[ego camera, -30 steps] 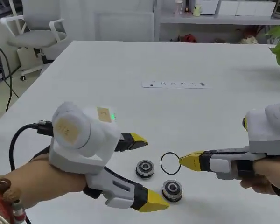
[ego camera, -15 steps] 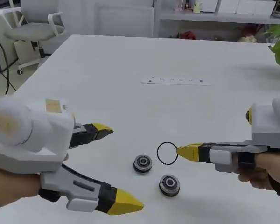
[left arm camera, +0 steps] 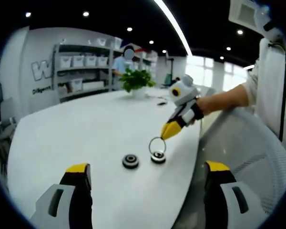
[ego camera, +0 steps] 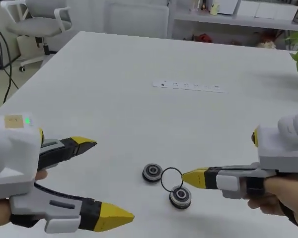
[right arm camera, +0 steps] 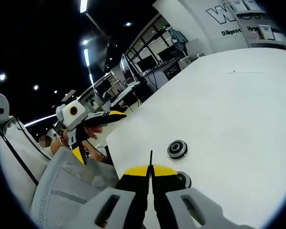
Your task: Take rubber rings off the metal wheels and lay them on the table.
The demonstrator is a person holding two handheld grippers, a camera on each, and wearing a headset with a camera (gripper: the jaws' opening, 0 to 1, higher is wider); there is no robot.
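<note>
Rubber ring (ego camera: 162,180) pinched in my right gripper (ego camera: 184,177), lower center, between 2 metal wheels (ego camera: 152,172) (ego camera: 181,196); left gripper (ego camera: 111,180) gaping, lower left.

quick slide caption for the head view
Right tool, shut on a rubber ring, holds it by two metal wheels on the white table; left tool open.

head: high, looking down | gripper views: low, opposed | shared: wheels (ego camera: 152,172)
</note>
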